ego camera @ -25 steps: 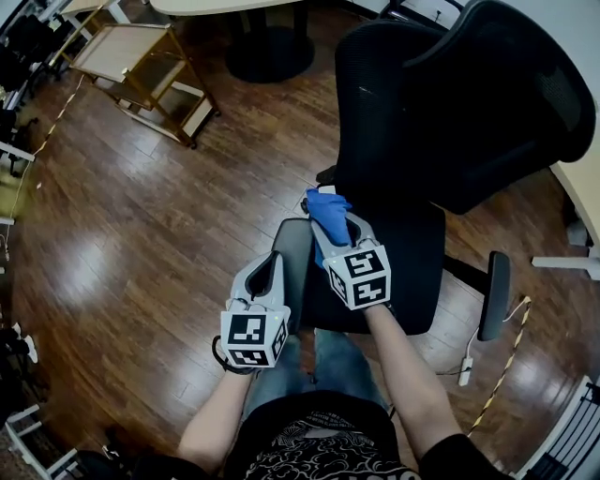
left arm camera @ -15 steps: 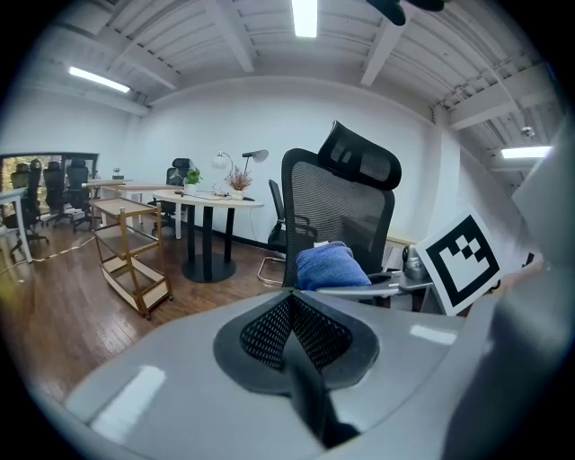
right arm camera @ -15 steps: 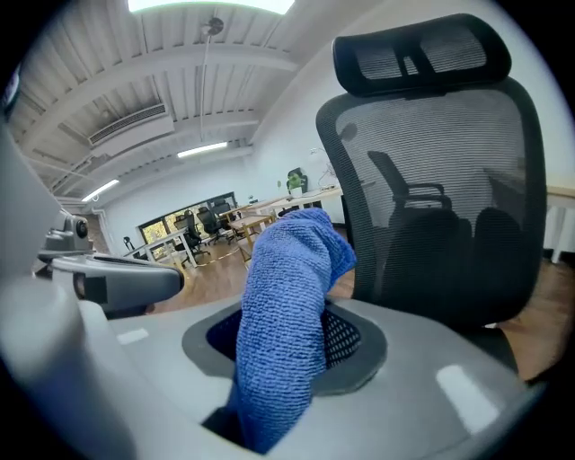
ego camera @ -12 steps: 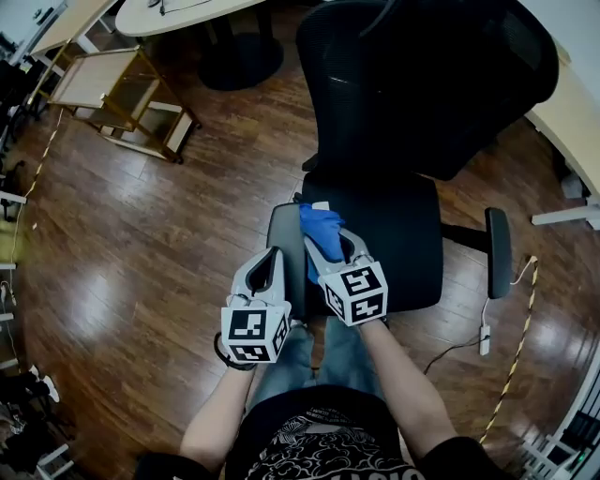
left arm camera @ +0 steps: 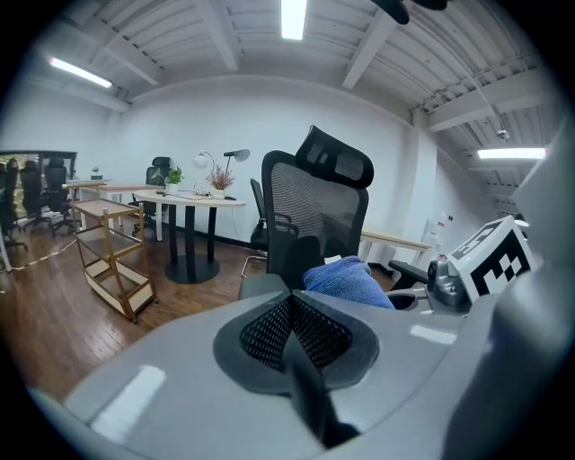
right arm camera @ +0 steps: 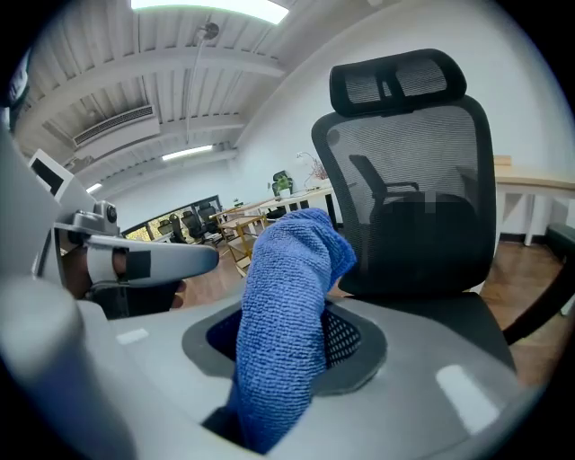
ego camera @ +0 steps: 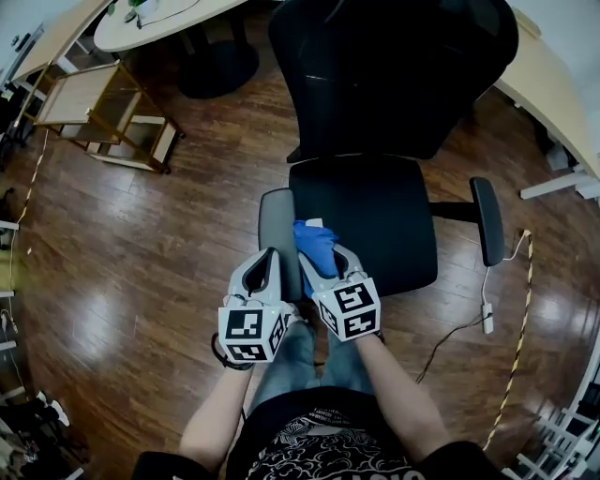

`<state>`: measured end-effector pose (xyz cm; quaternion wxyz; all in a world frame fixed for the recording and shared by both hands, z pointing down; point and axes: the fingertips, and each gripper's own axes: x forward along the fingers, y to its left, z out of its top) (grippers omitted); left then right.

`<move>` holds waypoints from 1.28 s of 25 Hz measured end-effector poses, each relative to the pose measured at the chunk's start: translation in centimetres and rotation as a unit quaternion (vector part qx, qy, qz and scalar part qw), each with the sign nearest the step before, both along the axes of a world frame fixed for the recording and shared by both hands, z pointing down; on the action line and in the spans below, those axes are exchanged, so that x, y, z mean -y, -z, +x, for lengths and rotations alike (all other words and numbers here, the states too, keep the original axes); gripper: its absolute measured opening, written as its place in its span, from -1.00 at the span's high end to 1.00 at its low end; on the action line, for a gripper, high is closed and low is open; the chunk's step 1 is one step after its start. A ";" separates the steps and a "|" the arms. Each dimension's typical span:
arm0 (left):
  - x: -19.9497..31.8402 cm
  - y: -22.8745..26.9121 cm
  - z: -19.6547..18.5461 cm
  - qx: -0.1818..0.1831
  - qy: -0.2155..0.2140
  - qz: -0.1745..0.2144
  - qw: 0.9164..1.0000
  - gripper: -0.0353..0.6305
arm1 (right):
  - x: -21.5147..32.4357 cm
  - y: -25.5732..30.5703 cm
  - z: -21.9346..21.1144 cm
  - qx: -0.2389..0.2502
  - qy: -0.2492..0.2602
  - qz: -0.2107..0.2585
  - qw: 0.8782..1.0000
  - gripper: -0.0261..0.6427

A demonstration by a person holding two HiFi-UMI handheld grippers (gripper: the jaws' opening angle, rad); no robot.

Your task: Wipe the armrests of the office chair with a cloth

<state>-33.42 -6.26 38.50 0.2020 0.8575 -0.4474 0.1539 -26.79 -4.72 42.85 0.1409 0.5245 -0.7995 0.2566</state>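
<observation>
**Head view.**
- A black chair point(ego camera: 394, 84) is seen from above on a wooden floor point(ego camera: 141, 244), with its seat point(ego camera: 375, 220) at the middle of the frame.
- The left armrest point(ego camera: 277, 230) is shown as a grey pad at the seat's left edge. The right armrest point(ego camera: 487, 220) is set well apart across the seat.
- The left gripper point(ego camera: 272, 258) is held just beside the near end of the left armrest, with its marker cube toward the person.
- The right gripper point(ego camera: 324, 261) is held next to it, over the seat's left edge.
- A blue cloth point(ego camera: 315, 241) is bunched at the right gripper's tip, against the inner edge of the left armrest. Contact with the pad cannot be told.
- A wooden cart point(ego camera: 98, 108) and a white bench point(ego camera: 164, 19) are placed at upper left. A cable point(ego camera: 464, 328) is laid on the floor at right.

**Left gripper view.**
- The left gripper point(left arm camera: 292, 301) is shown with its jaws pressed together and nothing between them.
- The cloth point(left arm camera: 346, 277) is seen just beyond, in front of the chair point(left arm camera: 310, 211).
- The cart point(left arm camera: 112, 256) and the bench point(left arm camera: 189, 202) are set farther back at left.

**Right gripper view.**
- The right gripper point(right arm camera: 286, 346) is clamped on the cloth point(right arm camera: 287, 296), which is stood up between the jaws in a tall roll.
- The chair point(right arm camera: 409, 180) is faced from the front. The left gripper point(right arm camera: 135, 260) is seen at left.
</observation>
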 end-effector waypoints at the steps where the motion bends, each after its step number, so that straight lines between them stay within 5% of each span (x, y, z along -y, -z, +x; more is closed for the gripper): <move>1: -0.3 0.0 0.0 0.000 0.002 0.000 1.000 0.88 | -0.5 0.0 -0.1 0.002 -0.001 0.000 1.000 0.48; 10: -2.9 -0.9 0.6 0.014 0.026 -0.011 0.999 0.88 | -4.8 0.0 -1.2 0.051 -0.005 -0.003 0.999 0.48; 18: -2.8 0.1 2.7 0.051 0.036 0.007 0.998 0.88 | -3.2 -0.7 1.5 0.102 -0.010 0.019 0.995 0.48; 27: -1.3 -1.5 6.1 0.139 0.030 0.007 0.990 0.88 | 2.3 -5.1 1.0 0.219 0.011 0.021 0.976 0.48; 32: -0.6 -2.4 7.1 0.149 0.046 -0.010 0.988 0.88 | 4.6 -6.6 -0.2 0.276 0.020 0.019 0.961 0.49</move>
